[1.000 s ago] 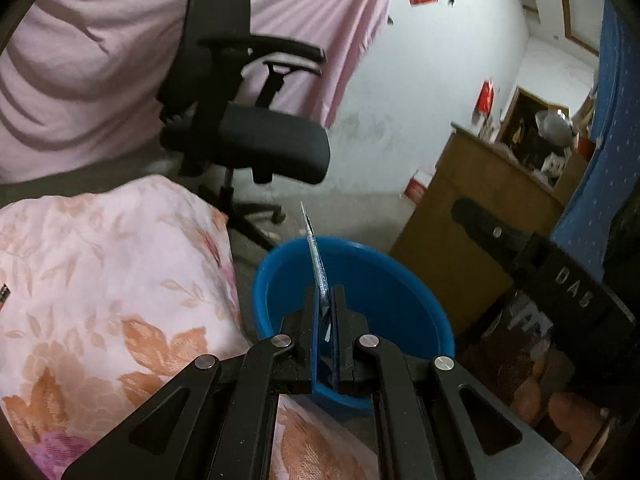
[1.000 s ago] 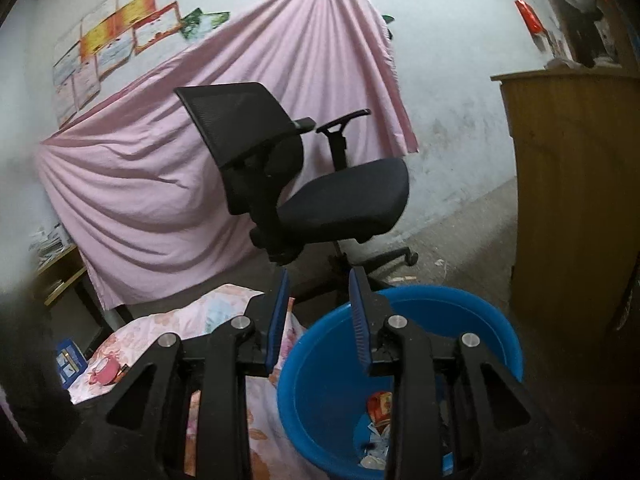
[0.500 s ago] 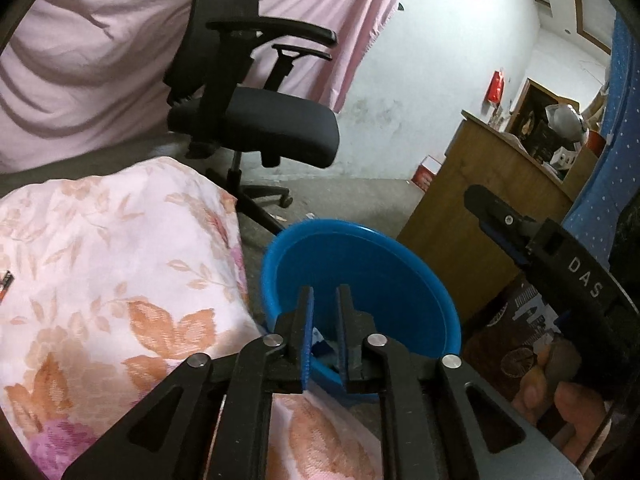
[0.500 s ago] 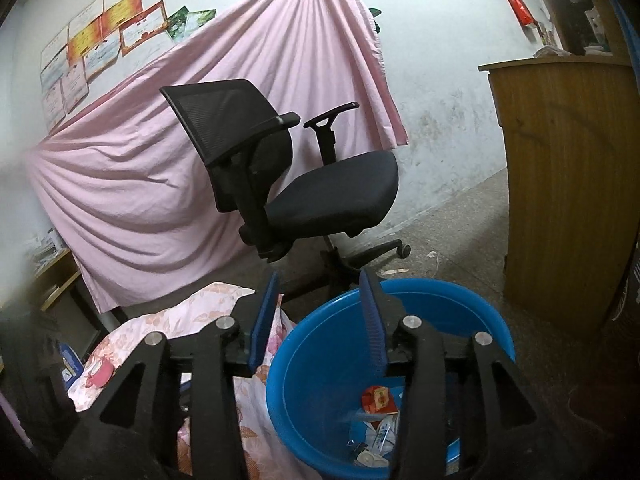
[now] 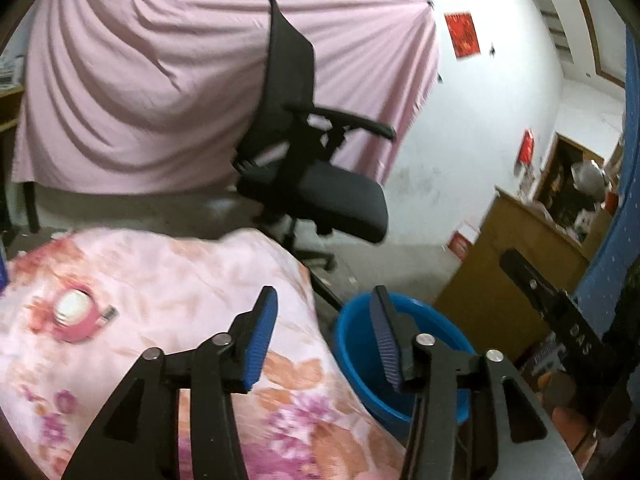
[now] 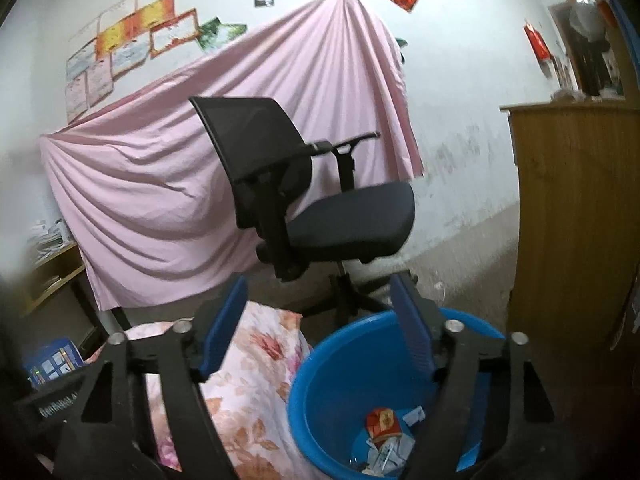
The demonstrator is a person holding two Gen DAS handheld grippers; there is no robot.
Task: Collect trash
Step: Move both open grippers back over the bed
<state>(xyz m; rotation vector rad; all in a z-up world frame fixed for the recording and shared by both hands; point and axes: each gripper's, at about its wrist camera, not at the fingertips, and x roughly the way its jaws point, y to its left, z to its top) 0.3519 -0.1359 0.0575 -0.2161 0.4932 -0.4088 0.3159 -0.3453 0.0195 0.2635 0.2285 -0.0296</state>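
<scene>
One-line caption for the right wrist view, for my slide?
Open right gripper above the blue bin holding trash, beside the floral cloth.

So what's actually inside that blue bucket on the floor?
The blue bucket holds a red packet on top of pale crumpled wrappers. The right gripper hides part of the bottom.

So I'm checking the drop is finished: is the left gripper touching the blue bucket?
Cannot tell. In the left wrist view the left gripper is open and holds nothing, but one finger overlaps the blue bucket rim, so no gap or contact shows plainly.
</scene>
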